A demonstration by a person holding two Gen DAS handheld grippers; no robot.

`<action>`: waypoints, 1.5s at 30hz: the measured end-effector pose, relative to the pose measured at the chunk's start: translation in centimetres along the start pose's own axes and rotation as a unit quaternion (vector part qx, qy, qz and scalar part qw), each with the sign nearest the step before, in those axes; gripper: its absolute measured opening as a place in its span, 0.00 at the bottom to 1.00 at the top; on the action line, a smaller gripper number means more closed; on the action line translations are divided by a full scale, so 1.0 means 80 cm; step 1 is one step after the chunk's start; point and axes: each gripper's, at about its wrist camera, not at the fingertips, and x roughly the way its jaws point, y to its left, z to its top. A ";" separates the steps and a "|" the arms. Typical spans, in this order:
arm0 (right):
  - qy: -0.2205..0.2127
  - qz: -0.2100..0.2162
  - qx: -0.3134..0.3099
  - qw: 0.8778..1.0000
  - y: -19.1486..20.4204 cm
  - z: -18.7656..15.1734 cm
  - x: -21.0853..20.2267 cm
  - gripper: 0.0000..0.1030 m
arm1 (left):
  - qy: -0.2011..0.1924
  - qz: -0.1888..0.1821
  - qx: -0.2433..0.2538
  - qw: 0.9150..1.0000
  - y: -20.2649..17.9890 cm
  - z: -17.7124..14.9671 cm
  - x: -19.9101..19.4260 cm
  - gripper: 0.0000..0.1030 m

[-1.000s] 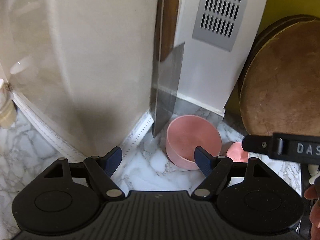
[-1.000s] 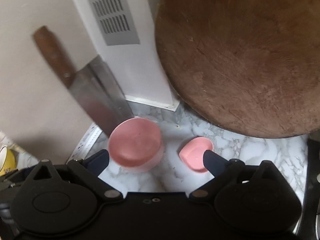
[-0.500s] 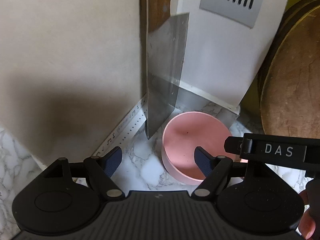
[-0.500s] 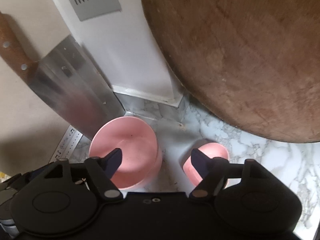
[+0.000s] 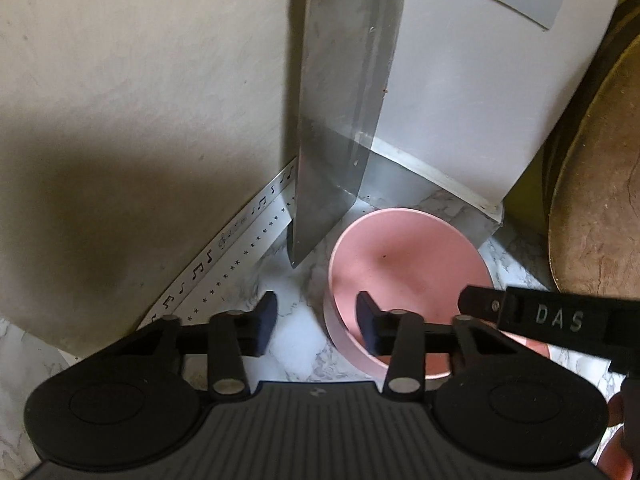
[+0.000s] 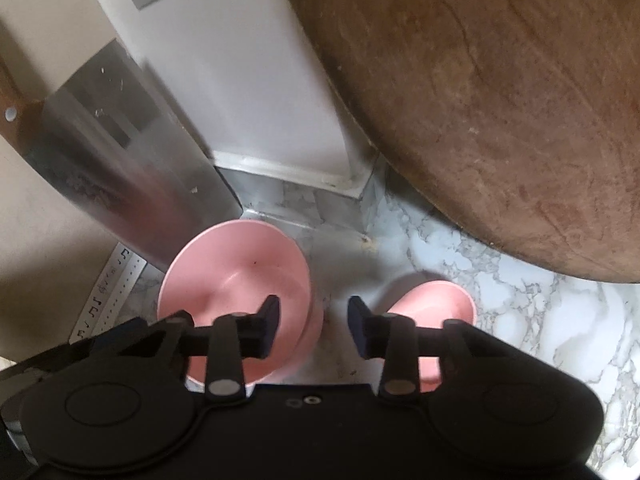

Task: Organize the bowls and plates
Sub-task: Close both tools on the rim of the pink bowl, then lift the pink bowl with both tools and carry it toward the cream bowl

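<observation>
Wood dominated the right wrist view, where a round chopping board (image 6: 500, 100) was leaned above and to the right of the right gripper (image 6: 314, 322). A cleaver (image 5: 340, 120) was stood upright ahead of the left gripper (image 5: 316, 318), its tip on the marble counter (image 5: 288, 336). The large pink bowl (image 5: 404, 264) was found just ahead and to the right of the left gripper, its near wall lying between the fingers. The small pink bowl (image 6: 432, 304) was seen beside the right gripper's right finger.

Compared with a second before, both bowls were seen closer and lower in view. Both grippers' jaws had just been closing; the left was narrowed over the large bowl's wall, though pad contact could not be confirmed, and the right was left part-open over bare counter between the bowls. A grasp appeared imminent, probably for nesting the bowls.
</observation>
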 end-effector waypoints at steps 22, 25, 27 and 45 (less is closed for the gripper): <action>-0.004 0.013 -0.026 1.000 0.014 -0.008 -0.025 0.10 | 0.009 -0.020 0.006 1.000 0.000 -0.003 -0.009 0.13; -0.009 0.013 -0.029 0.999 0.016 -0.014 -0.039 0.10 | 0.007 -0.025 0.009 1.000 0.001 -0.005 -0.022 0.13; -0.010 0.014 -0.028 0.999 0.017 -0.018 -0.048 0.10 | 0.004 -0.029 0.017 0.999 0.003 -0.008 -0.033 0.13; -0.038 0.016 -0.044 0.998 0.056 -0.085 -0.146 0.10 | -0.015 -0.041 0.050 0.998 0.024 -0.050 -0.146 0.13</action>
